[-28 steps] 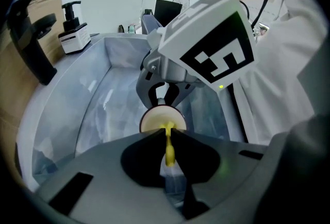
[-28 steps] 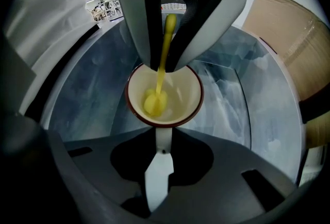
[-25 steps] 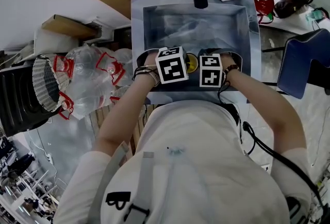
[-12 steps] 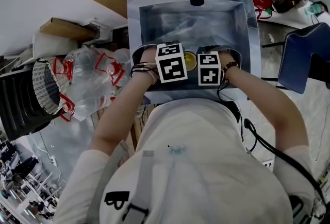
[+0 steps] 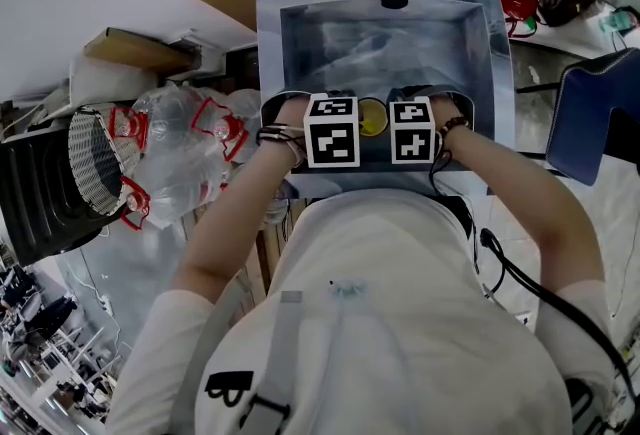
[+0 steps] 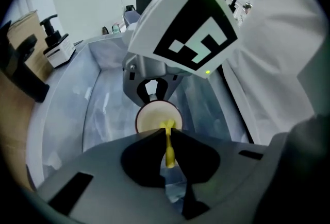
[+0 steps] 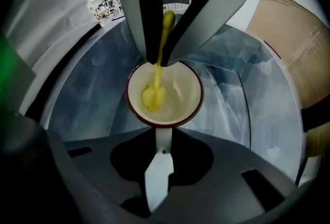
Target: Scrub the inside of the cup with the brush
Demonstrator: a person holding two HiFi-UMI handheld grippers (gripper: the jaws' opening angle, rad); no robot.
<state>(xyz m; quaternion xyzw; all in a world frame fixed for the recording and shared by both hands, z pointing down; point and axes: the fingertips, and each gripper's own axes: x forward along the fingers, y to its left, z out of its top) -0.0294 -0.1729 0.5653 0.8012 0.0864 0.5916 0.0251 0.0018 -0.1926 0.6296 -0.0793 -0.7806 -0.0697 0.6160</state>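
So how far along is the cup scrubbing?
Done: right tongs grip the cup by its handle over the sink, left tongs hold the yellow brush. In hand: the brush head sits inside the cup, near its bottom. Left: finishing the scrub, then lifting the brush out.

Clear plastic bags (image 5: 180, 158) sit left of the sink (image 5: 268, 53).

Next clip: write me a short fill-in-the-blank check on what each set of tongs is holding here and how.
1. The left tongs are shut on a brush whose colour is ____.
2. The brush's head sits ____ the cup.
3. The right tongs grip the cup by its ____.
Missing words: yellow; inside; handle.
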